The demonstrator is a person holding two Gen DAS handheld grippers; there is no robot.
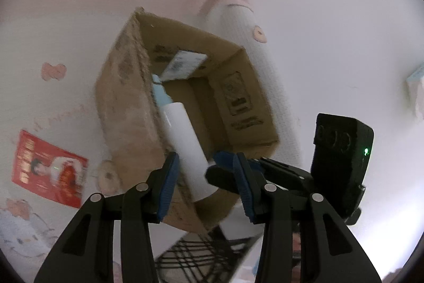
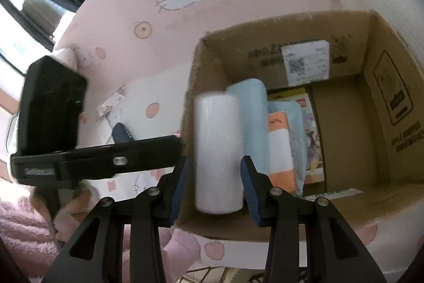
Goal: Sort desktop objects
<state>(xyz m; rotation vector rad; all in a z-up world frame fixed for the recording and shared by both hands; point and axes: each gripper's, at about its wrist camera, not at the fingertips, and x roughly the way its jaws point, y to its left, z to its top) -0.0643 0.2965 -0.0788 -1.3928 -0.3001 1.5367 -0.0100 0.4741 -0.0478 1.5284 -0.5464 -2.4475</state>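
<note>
right gripper (image 2: 215, 186) fingers pinching white roll (image 2: 218, 150) over cardboard box (image 2: 344, 25), lower centre | left gripper (image 1: 204, 177) fingers spread, empty | risk: roll snagging near wall; tipping out

White roll (image 2: 218, 150) between right tool (image 2: 214, 184) pads

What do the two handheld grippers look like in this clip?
Both the left gripper and right gripper match: black plastic fingers with silver round rivets and ribbed blue pads. Each carries a black boxy module on a side bracket, showing a small green light.
</note>
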